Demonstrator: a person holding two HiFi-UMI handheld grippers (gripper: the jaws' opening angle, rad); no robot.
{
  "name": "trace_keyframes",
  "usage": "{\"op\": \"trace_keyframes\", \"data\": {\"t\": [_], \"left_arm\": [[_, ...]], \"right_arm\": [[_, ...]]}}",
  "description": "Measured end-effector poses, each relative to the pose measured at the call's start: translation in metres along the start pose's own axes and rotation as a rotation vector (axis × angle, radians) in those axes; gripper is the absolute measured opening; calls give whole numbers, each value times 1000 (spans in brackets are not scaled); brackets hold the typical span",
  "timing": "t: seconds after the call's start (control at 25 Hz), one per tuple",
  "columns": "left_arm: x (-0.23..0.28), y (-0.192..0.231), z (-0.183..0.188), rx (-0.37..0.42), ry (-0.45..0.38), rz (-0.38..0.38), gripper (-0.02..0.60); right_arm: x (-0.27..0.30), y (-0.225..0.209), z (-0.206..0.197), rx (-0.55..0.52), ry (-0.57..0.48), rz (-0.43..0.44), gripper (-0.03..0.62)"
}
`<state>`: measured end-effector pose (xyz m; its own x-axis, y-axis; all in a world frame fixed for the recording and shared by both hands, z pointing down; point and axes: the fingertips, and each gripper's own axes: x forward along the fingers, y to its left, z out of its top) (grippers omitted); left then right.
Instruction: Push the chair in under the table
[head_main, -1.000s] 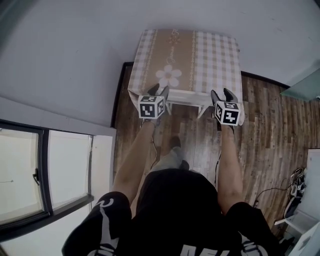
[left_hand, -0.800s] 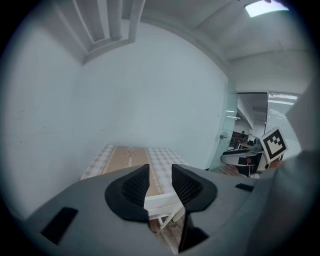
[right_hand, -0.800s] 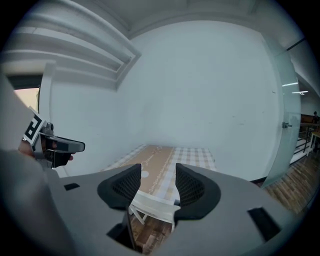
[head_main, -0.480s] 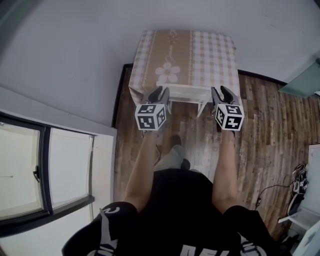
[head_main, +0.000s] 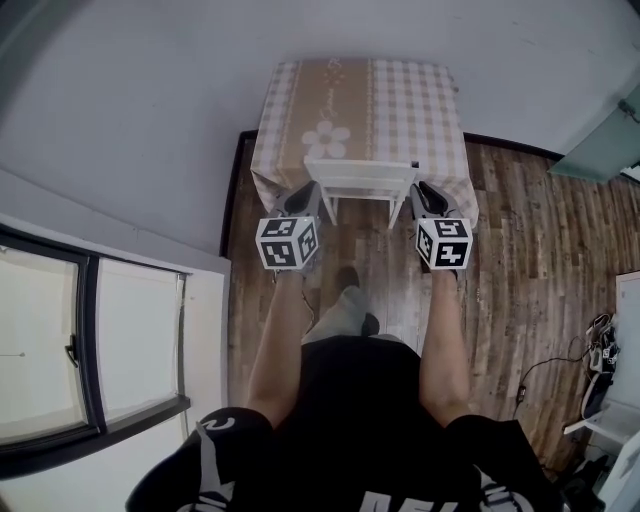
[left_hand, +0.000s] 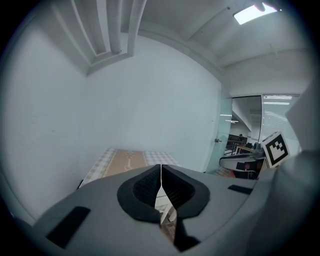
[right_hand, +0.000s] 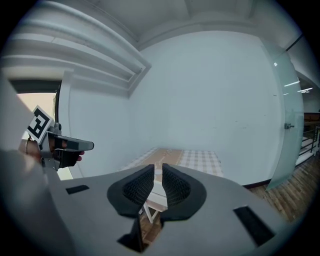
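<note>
Standing on wood floor (head_main: 520, 260): clothed table (head_main: 400, 100) against white wall (head_main: 150, 100).

The table (head_main: 400, 100) stood hard against the white wall (head_main: 150, 100) behind it and close beside the wall on its left, and the white chair (head_main: 360, 180) filled the gap under its near edge. To the chair's right and in front of it the wooden floor (head_main: 520, 260) lay open, as far as the cables (head_main: 600, 350) at the far right.
</note>
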<state>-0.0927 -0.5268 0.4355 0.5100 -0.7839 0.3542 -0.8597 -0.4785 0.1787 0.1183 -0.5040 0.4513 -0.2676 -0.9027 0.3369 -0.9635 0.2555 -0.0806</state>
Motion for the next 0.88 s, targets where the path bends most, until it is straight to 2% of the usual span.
{"op": "trace_keyframes", "data": {"t": [0.32, 0.88], "left_arm": [[-7, -28, -4, 71, 17, -41, 26], [1, -59, -8, 105, 29, -103, 25]], "right_arm": [[-18, 5, -2, 11, -13, -3, 14], [-37, 1, -5, 13, -16, 7, 12]]}}
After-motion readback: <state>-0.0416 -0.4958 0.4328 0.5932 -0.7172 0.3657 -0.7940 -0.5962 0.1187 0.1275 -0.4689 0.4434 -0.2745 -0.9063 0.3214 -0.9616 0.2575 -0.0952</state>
